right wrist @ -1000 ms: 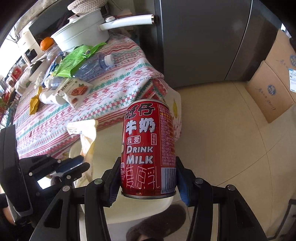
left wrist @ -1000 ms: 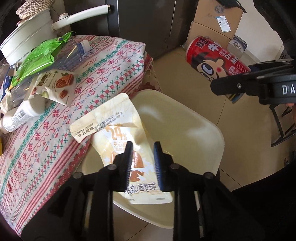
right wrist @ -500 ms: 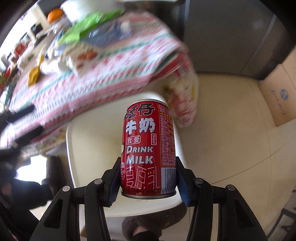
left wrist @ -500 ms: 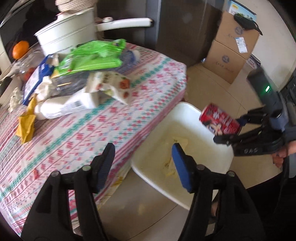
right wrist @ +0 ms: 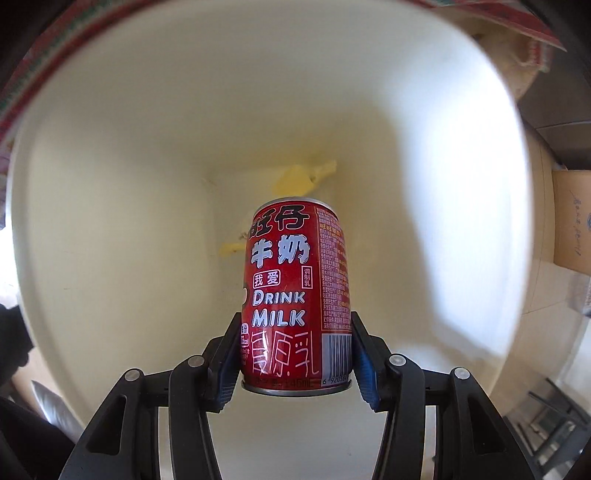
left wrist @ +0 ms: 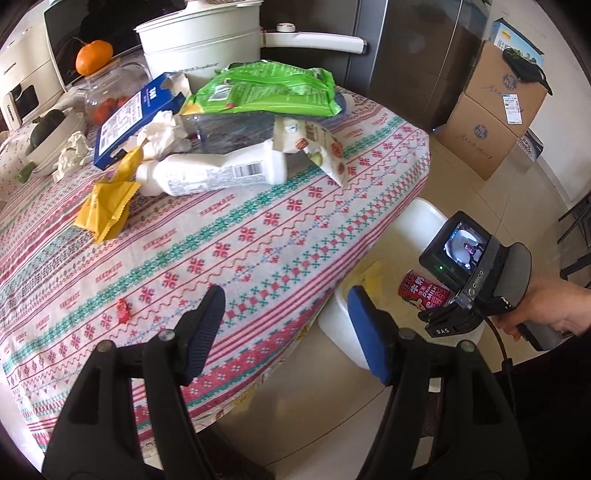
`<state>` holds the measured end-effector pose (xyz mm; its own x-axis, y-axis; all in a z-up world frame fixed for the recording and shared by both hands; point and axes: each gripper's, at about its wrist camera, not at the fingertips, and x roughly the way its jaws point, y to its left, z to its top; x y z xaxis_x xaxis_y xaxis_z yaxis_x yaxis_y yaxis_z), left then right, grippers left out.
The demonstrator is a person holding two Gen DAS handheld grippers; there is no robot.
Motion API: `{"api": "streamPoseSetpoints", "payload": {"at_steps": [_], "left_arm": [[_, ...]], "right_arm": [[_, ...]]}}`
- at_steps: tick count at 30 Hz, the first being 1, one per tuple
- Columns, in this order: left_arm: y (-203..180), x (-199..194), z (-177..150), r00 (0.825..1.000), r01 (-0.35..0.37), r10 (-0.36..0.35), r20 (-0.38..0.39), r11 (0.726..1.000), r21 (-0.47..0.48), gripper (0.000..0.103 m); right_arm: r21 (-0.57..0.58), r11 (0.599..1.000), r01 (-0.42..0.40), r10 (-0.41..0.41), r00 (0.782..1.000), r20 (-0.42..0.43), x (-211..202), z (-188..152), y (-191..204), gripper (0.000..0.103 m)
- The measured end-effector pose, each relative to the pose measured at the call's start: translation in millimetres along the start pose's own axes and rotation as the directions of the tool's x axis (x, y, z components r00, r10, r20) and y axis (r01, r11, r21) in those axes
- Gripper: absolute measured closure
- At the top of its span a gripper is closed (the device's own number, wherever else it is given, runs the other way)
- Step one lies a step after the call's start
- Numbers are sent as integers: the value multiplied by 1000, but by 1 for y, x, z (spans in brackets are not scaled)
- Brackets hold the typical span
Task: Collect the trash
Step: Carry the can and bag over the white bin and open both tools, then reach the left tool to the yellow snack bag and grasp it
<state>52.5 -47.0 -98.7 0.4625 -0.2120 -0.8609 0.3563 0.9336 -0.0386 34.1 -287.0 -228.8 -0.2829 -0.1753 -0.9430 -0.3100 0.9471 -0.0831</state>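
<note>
My right gripper (right wrist: 295,332) is shut on a red milk drink can (right wrist: 291,288), held upright and low inside the white bin (right wrist: 110,184). A yellow pouch (right wrist: 295,181) lies at the bin's bottom. From the left wrist view, the can (left wrist: 424,293) and right gripper (left wrist: 439,317) sit inside the bin (left wrist: 417,218) beside the table. My left gripper (left wrist: 286,299) hangs open and empty over the table's near edge. Trash is piled further back: a green bag (left wrist: 266,92), a white bottle (left wrist: 214,173), a yellow wrapper (left wrist: 107,206), a blue box (left wrist: 136,118) and a small red wrapper (left wrist: 122,308).
A patterned tablecloth (left wrist: 258,229) covers the table. A white pot (left wrist: 199,33), an orange (left wrist: 94,57) and a glass jar (left wrist: 110,92) stand at the back. Cardboard boxes (left wrist: 495,110) and a dark fridge (left wrist: 406,55) stand across the tiled floor. A hand (left wrist: 554,310) grips the right tool.
My left gripper let the yellow pouch drop into the bin, opened wide and swung over the table. My right gripper sank with the can from above the bin to inside it.
</note>
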Motion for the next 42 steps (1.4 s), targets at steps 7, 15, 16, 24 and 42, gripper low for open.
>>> {"api": "streamPoseSetpoints", "payload": {"at_steps": [7,15,16,24,42], "left_arm": [[15,-7,-2,1000,-17,17,11,999,-31,26],[32,-16,2,999,-38,39,18,997,-66,23],[37,-18,3,999,-42,44,19,996,-76,23],[92,-24,9,996,-79,88,27,970,-230,22],[162,51,41,974,-204,223,49,946,-251,22]], "right_arm": [[18,1000,-17,16,999,45,-23,6,0,28],[82,992,-100,86,984,159,-73,-7,-13,27],[88,990,-110,92,979,181,-82,-6,-14,27],[112,981,-159,106,921,376,-147,-15,-22,24],[107,982,-156,79,850,521,-184,-6,-17,22]]}}
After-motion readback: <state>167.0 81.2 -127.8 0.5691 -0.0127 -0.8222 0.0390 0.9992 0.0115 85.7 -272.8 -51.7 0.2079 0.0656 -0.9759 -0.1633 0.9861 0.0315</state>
